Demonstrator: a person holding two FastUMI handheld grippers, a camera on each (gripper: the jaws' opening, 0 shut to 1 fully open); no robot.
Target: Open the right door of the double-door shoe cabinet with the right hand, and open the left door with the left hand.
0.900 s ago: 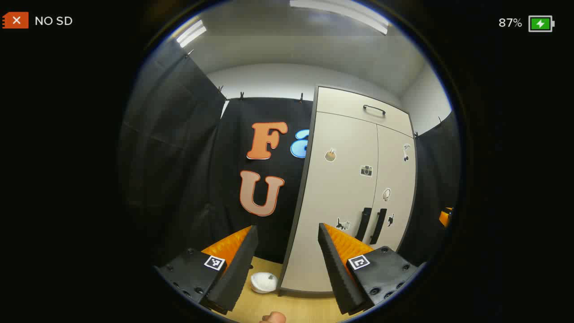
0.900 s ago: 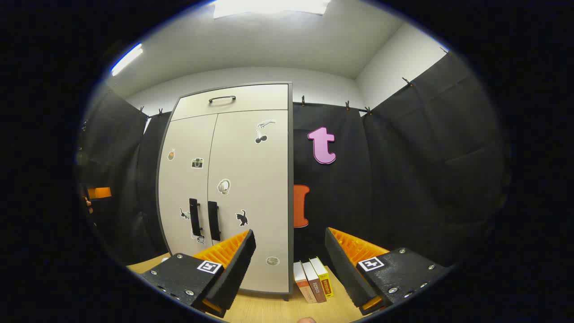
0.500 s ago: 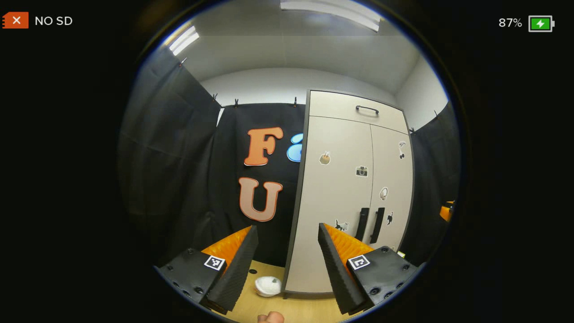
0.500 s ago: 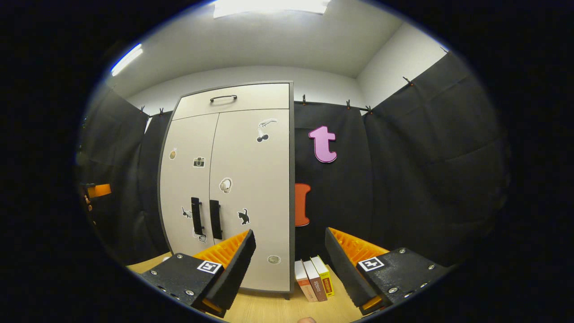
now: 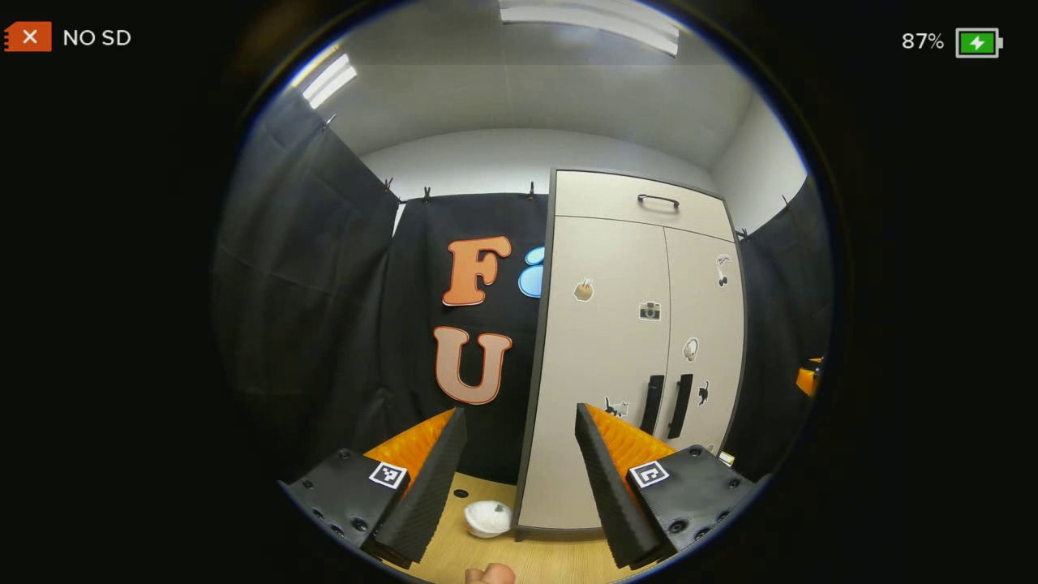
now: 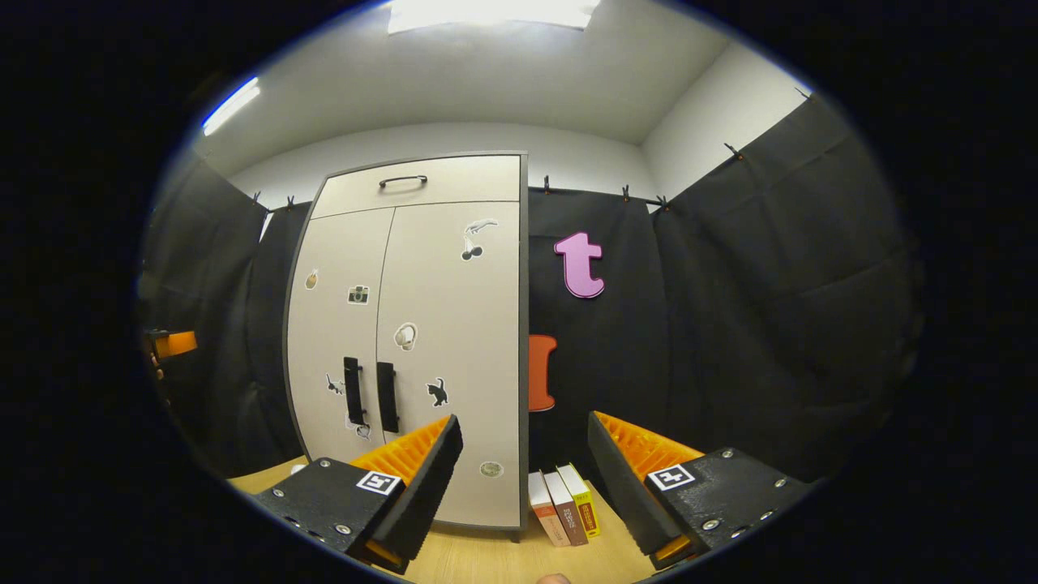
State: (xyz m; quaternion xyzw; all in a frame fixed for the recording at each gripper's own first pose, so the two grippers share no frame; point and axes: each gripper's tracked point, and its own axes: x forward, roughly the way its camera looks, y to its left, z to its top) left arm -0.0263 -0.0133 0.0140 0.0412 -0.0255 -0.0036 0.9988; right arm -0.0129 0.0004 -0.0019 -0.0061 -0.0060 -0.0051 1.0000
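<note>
Beside shoe cabinet (image 6: 405,341), books' (image 6: 565,507) labels unreadable; both grippers' jaws gape empty.

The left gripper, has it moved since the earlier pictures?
Yes. In the left gripper view the cabinet now sits further left and lower, and looks a little smaller, so the left gripper has turned slightly right and upward, perhaps backing away.

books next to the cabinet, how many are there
3, upright in a row on the floor right of the shoe cabinet: a white-and-red one, a brown one, a yellow one. More may be hidden.
</note>
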